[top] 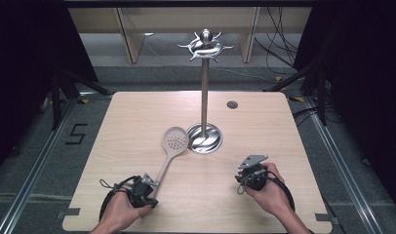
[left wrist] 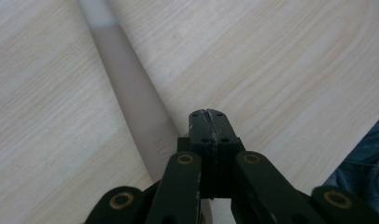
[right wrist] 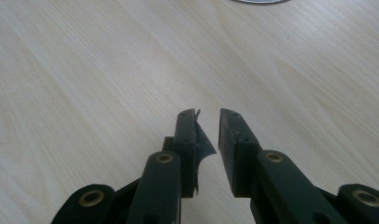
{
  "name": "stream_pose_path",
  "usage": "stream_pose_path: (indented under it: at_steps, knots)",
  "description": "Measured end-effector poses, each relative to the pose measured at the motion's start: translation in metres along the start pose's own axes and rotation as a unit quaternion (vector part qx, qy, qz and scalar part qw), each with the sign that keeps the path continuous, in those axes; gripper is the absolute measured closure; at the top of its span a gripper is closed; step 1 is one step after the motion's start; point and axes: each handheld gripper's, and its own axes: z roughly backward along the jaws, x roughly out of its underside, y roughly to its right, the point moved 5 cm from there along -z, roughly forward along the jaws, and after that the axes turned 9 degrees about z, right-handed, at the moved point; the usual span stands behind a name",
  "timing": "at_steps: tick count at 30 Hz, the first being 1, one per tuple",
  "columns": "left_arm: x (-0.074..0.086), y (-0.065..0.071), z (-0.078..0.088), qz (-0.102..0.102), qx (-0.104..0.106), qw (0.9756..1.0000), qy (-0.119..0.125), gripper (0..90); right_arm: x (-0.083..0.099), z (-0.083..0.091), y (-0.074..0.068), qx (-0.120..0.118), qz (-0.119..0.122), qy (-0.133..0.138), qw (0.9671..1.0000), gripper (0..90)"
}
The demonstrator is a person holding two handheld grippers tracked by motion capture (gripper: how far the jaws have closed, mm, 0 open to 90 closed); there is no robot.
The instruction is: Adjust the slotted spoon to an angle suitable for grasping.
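A grey slotted spoon (top: 174, 142) lies on the wooden table (top: 137, 122), its head beside the base of a metal utensil stand (top: 204, 138). The spoon's handle (left wrist: 131, 98) runs back toward my left gripper (top: 148, 183). In the left gripper view the left gripper (left wrist: 207, 114) is shut, jaw against jaw, with nothing between them; the handle passes just to their left and under them. My right gripper (top: 248, 170) is held low over bare wood at the front right. In its own view the right gripper (right wrist: 208, 114) stands slightly open, with nothing between its jaws.
The stand's pole rises to a crown of hooks (top: 206, 46) with nothing hanging on them. A small round grommet (top: 232, 104) sits at the table's back right. The rim of the stand's base (right wrist: 260, 1) shows at the top of the right gripper view.
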Motion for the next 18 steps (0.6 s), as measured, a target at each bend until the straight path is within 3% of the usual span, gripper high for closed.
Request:
stream_pose_path:
  at_steps: [4, 6, 8, 14, 18]
  knots:
    - [0.0, -0.004, 0.001, 0.007, -0.001, 1.0, -0.004, 89.3, 0.0, 0.0, 0.0, -0.001, -0.001, -0.001, 1.0, 77.4]
    - [0.001, -0.009, 0.003, 0.013, -0.011, 0.9998, -0.009, 89.3, 0.0, 0.0, -0.001, -0.002, -0.003, -0.002, 1.0, 77.3]
    - [0.002, -0.014, 0.004, 0.033, -0.013, 0.9993, -0.006, 89.4, 0.0, 0.0, -0.001, -0.003, -0.003, -0.002, 1.0, 77.1]
    - [0.004, -0.043, 0.012, 0.049, -0.048, 0.9975, -0.018, 89.3, 0.0, -0.001, -0.001, -0.004, -0.005, 0.0, 1.0, 76.7]
    - [0.003, -0.061, 0.015, 0.078, -0.072, 0.9943, -0.007, 89.3, 0.0, -0.001, 0.0, -0.002, 0.001, 0.0, 1.0, 76.5]
